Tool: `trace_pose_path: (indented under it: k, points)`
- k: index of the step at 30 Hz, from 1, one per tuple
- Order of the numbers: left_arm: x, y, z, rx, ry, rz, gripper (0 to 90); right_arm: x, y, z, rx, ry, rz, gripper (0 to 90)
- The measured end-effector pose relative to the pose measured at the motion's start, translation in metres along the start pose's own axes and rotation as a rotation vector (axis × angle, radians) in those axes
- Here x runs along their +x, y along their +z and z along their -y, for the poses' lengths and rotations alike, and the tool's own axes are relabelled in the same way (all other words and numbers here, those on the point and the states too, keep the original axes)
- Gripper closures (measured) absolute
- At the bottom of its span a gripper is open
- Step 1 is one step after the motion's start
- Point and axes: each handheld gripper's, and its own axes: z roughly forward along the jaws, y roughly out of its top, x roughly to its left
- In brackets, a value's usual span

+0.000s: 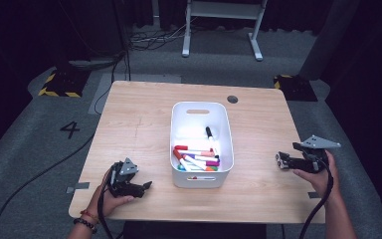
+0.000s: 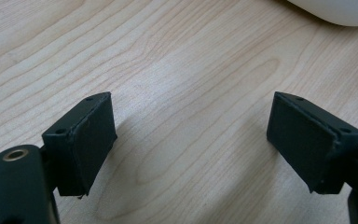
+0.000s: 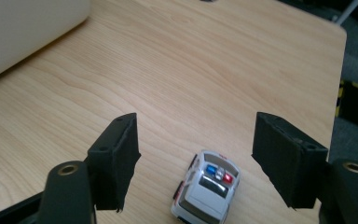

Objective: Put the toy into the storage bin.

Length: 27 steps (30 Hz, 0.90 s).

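The toy police car (image 3: 207,191) stands on the light wooden bench (image 1: 139,129), near its right edge and well to the right of the white bin (image 1: 227,149), and it sits between the fingers of the right gripper (image 3: 198,161), low in the gap and nearer the gripper body than the fingertips. Those fingers (image 3: 116,158) stand wide apart, with bare wood showing on both sides of the car, so neither pad touches it. In the right gripper view the car's long axis runs roughly along the gripper's own line, tilted a little to one side, with its roof light bar showing blue and red; closing the fingers would likely catch it across its flanks. From above, the right gripper (image 1: 282,160) points left toward the bin, the car just at its tip, so the right hand (image 1: 316,174) is plainly the nearer one. The left gripper (image 1: 146,185) rests by the bench's near left corner, its fingers (image 2: 91,140) also spread with only bare wood between them and a curve of the bin at the top of its view. The bin holds a heap of coloured markers (image 1: 196,159) and one black-capped marker (image 1: 211,135) lying apart. The floor (image 1: 40,144) bears a painted "4" (image 1: 70,129); no writing on the car or markers can be read.
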Motion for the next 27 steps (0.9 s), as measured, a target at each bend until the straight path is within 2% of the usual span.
trace_pose_path:
  k: [2, 3, 10, 11, 14, 20, 24, 27]
  points:
    - [0.000, 0.000, 0.000, 0.001, -0.001, 0.001, 15.6, -0.005, 0.005, 0.008, 0.010, 0.023, 0.014, 30.6]
    - [0.000, 0.000, 0.000, 0.001, 0.000, 0.000, 15.7, -0.007, 0.009, 0.013, 0.018, 0.038, 0.037, 30.2]
    - [0.000, 0.000, 0.000, -0.001, -0.002, -0.001, 15.6, -0.014, 0.019, 0.031, 0.038, 0.095, 0.065, 27.9]
    - [0.000, 0.000, 0.000, -0.001, -0.001, -0.001, 15.7, -0.015, 0.021, 0.033, 0.041, 0.117, 0.068, 27.5]
    - [0.000, 0.000, 0.000, 0.000, 0.000, 0.000, 15.7, -0.018, 0.025, 0.041, 0.058, 0.133, 0.062, 27.4]
    - [0.000, 0.000, 0.000, 0.000, -0.001, 0.001, 15.7, -0.020, 0.029, 0.049, 0.037, 0.199, 0.035, 26.2]
    - [0.000, 0.000, 0.000, 0.000, 0.001, 0.000, 15.7, -0.014, 0.034, 0.053, 0.057, 0.185, 0.024, 26.0]
    - [0.000, 0.000, 0.000, 0.000, 0.000, 0.000, 15.6, -0.010, 0.039, 0.054, 0.083, 0.180, 0.034, 26.3]
